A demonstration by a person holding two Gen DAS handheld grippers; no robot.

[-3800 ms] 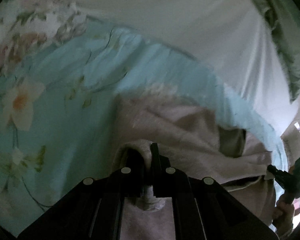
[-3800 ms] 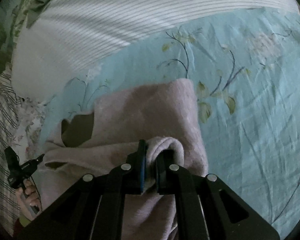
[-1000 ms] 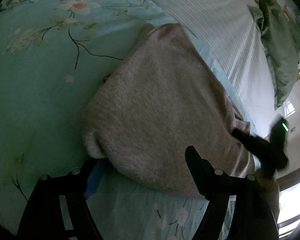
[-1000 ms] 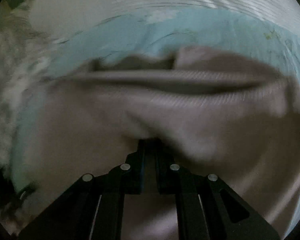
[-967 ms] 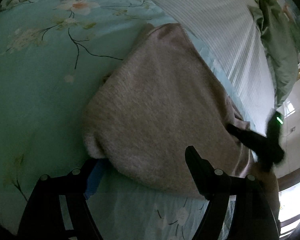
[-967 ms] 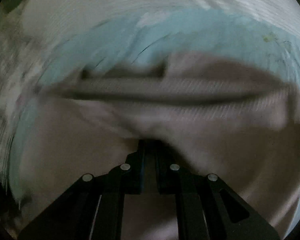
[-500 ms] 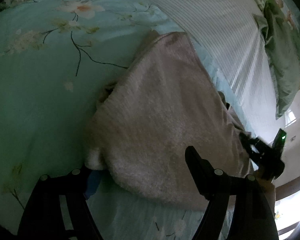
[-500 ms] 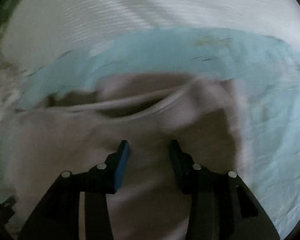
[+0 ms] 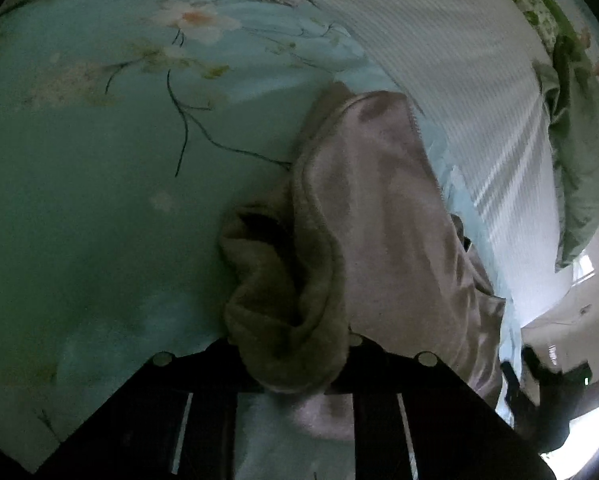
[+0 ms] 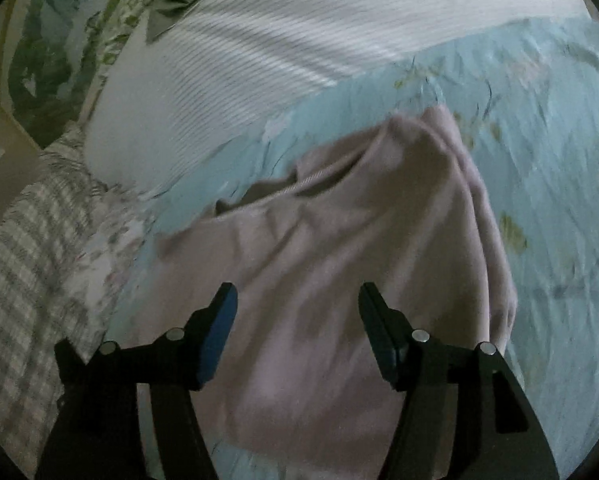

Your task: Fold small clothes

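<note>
While a bunched fold of the pink fleece garment (image 9: 383, 216) is clamped low in the left wrist frame, the left gripper (image 9: 295, 344) is seen with its jaws just drawn together on that fabric, its fingertips hidden beneath the cloth. The garment is spread over the pale blue floral bedsheet (image 9: 99, 200) from lower centre to upper right. At the lower right edge the right gripper (image 10: 297, 332) appears dark and blurred. In the right wrist frame its jaws have just been opening and stand apart above the garment, nothing pressed between them. A white striped cover (image 10: 267, 52) fills the upper part.
</note>
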